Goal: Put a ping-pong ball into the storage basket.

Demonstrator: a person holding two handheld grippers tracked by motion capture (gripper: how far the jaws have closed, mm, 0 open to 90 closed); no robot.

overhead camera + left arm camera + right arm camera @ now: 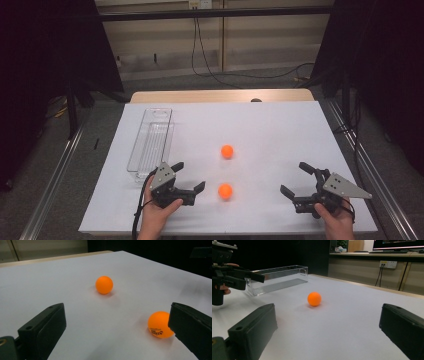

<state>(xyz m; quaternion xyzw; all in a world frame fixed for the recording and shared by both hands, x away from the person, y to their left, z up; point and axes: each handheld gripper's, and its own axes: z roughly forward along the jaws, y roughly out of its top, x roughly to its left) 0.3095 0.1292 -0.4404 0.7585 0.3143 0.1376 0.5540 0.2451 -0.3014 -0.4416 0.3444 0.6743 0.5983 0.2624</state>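
Two small orange plastic balls sit mid-frame on the white-covered counter (280,130), the nearer ball (225,191) just beside the wide-open left claw (191,176), the farther ball (227,151) above it; lower right, the right claw (296,178) gapes wide, empty.

High view overhead, facing forward; gripper views low, near; share ball (227,151).

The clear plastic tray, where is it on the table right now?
In the high view the clear plastic tray lies lengthwise along the table's left side, just beyond the left gripper and left of the two orange balls.
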